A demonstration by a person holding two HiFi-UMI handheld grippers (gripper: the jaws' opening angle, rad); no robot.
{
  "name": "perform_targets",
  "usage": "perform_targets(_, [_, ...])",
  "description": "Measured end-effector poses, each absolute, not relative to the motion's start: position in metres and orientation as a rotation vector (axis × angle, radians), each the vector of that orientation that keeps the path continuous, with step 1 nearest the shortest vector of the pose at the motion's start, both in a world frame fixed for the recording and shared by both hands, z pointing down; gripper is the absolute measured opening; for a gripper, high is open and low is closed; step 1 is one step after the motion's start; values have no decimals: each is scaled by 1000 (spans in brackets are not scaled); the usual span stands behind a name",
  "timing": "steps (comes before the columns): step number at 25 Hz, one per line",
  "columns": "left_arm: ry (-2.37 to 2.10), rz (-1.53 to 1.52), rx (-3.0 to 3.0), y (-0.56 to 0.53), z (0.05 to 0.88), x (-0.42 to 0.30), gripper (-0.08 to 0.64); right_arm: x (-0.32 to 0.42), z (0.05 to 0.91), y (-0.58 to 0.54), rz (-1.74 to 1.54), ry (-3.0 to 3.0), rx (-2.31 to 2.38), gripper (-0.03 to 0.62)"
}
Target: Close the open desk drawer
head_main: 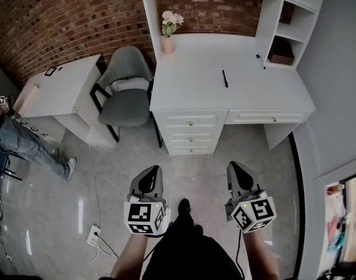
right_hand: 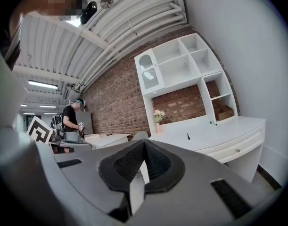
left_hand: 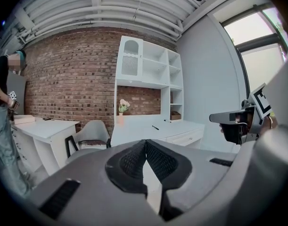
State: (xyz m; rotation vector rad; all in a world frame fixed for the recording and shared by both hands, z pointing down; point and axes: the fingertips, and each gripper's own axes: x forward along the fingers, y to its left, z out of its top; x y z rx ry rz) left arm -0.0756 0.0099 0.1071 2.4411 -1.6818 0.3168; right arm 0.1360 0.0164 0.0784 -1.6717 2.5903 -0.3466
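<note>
Grey left gripper [head_main: 152, 171]: pressed together, empty | right gripper [head_main: 233, 167]: pressed together, empty | white desk [head_main: 195, 80] well apart

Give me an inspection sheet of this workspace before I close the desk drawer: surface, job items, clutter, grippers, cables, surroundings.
Surface: white desk top, with few things on it.
Job's things: white three-drawer stack and white wide drawer, all with small knobs; cannot tell whether any stands open.
Clutter: pink vase of pale flowers, black pen, second small dark pen, brown box in a shelf cubby.
Grippers: left gripper and right gripper both shut, empty, short of the desk.
Cables: white cable across the grey floor to a socket block.
Surroundings: grey chair, second white table, red brick wall, a person at left.
</note>
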Motion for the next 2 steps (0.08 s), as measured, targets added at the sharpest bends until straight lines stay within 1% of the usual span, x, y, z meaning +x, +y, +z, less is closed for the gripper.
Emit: perform_targets(2, [-1703, 323, 2442, 19, 104, -79, 9, 133, 78, 24, -346, 2588, -1653, 5])
